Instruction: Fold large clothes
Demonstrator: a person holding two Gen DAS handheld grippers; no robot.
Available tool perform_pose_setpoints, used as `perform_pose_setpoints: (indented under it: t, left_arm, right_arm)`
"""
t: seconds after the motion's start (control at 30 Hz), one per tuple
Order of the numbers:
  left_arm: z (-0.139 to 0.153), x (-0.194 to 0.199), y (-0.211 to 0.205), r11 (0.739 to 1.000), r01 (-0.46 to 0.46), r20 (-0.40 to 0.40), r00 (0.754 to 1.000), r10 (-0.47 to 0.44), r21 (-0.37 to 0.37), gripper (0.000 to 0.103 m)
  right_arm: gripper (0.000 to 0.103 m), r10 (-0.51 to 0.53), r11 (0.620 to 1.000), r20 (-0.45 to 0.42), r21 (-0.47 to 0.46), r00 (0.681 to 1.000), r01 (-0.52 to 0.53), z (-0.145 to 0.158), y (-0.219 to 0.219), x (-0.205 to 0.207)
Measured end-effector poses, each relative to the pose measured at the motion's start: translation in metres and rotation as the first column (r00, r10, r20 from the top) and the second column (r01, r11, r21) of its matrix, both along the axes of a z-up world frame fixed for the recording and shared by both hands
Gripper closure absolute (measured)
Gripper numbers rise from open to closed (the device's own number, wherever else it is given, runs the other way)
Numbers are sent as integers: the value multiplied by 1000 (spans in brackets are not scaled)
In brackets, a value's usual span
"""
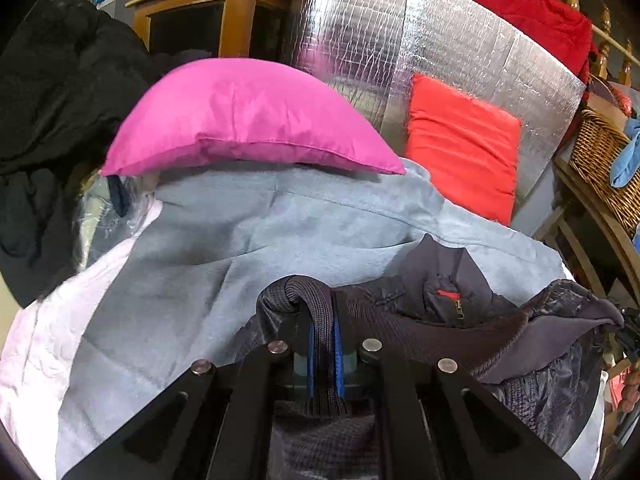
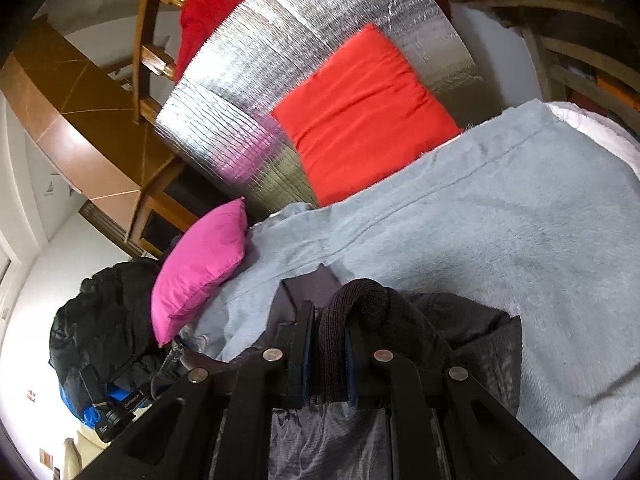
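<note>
A dark navy jacket (image 1: 480, 320) with a ribbed knit hem, a zipper and a small red tag lies bunched on a light blue blanket (image 1: 240, 248). My left gripper (image 1: 322, 320) is shut on a fold of the ribbed hem, which loops over the blue pads. In the right wrist view the same jacket (image 2: 472, 344) hangs from my right gripper (image 2: 332, 328), shut on another stretch of the ribbed hem. The jacket's shiny lining (image 2: 328, 440) hangs below the fingers. The other gripper (image 2: 120, 404) shows at the lower left, black and blurred.
A pink cushion (image 1: 248, 124) and a red cushion (image 1: 464, 148) lie at the far end of the blanket, against a silver foil panel (image 1: 400, 40). A black coat (image 1: 52, 120) is heaped to the left. A wicker basket (image 1: 604, 160) and wooden furniture stand on the right.
</note>
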State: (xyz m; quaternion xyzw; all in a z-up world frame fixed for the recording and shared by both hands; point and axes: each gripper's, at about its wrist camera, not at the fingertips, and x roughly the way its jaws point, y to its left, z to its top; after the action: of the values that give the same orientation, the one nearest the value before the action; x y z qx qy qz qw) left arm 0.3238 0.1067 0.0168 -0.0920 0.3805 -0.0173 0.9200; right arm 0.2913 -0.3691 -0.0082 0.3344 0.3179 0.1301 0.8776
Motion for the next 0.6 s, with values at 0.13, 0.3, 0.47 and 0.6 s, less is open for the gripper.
perform_pose_setpoints:
  t: [0.13,0.3,0.47,0.6]
  left_arm:
    - [-13,12,-1,1000,2,-25,1000,-2,3,95]
    - [-23,26,-4,1000,-2,-49,999,3,17,95]
    - [-31,41,-6,1000,-2,-69,998,4,25,95]
    - [-41,50,-10,999,4,-85,996,0,39,95]
  right_arm:
    - [89,6,1000,-28,-24,1000,-6,-11,0,17]
    - [89,6,999,-57,-54,998,-9,-20,2,35]
    - [89,0,997,-84,-77,996,-7,-29,5,52]
    - [90,-7,996,-102,-86,995,-1,-37,5,60]
